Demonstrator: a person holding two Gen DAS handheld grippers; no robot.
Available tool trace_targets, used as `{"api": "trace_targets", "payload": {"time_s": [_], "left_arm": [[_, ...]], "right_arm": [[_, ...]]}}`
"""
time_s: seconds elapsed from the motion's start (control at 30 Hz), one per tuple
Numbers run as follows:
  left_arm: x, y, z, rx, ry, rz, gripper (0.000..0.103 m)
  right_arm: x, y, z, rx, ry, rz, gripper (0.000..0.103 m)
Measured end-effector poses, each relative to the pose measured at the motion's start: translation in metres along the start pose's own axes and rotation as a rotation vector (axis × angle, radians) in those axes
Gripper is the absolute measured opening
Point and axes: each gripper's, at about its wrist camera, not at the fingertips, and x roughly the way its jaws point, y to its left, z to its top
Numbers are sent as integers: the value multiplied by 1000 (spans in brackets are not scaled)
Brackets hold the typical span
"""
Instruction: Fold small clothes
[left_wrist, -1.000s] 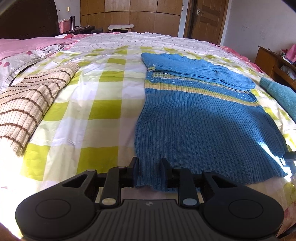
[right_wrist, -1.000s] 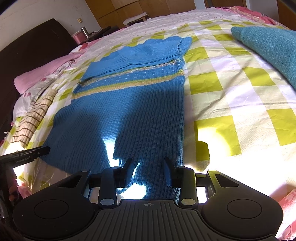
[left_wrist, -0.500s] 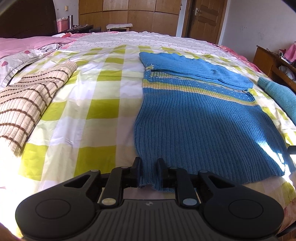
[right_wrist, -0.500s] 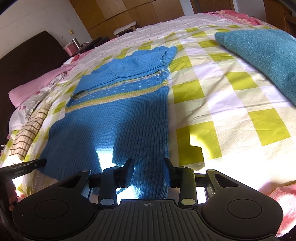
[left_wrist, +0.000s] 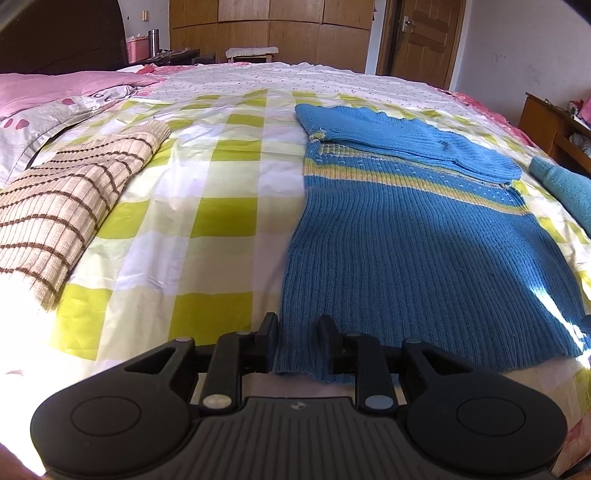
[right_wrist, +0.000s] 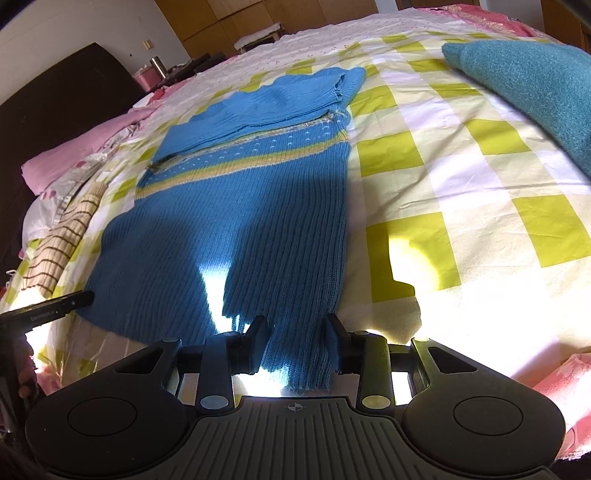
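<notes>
A blue knitted sweater (left_wrist: 406, 236) with a yellow stripe lies flat on the checked bedsheet (left_wrist: 221, 221), its sleeves folded across the chest. My left gripper (left_wrist: 297, 332) sits at the sweater's near left hem corner. Its jaws are opening, and the hem lies flat between the fingers (left_wrist: 267, 330) without being squeezed. My right gripper (right_wrist: 295, 332) is at the near right hem corner of the sweater (right_wrist: 240, 206), shut on a bunched strip of hem that hangs toward the camera. The tip of the left gripper shows at the left edge of the right wrist view.
A beige garment with brown stripes (left_wrist: 62, 206) lies folded at the left. A teal fuzzy garment (right_wrist: 528, 85) lies at the right. Pink pillows (left_wrist: 55, 88) sit at the headboard. Beyond the bed stand wooden wardrobes (left_wrist: 269, 33) and a door, and a wooden cabinet (left_wrist: 554, 125) stands beside it.
The left fingers closed a little on the hem corner, then spread slightly again. Both views shifted only slightly; the sweater lies as before.
</notes>
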Motion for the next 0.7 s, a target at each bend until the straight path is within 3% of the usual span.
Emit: {"api": "trace_targets", "payload": {"time_s": [0.33,0.43,0.5,0.7], "left_arm": [[3,-1,1,2,13,10,33],[2,1,1,-14,16,4,32],[0,4,1,-41,11,-15,20],[-4,7,9,-123,-19,-71,14]], "right_arm": [[4,0,0,-3,4,13,36],[3,1,0,2,7,1,24],[4,1,1,19,11,5,16],[-4,-1,11,73,-31,68,11]]}}
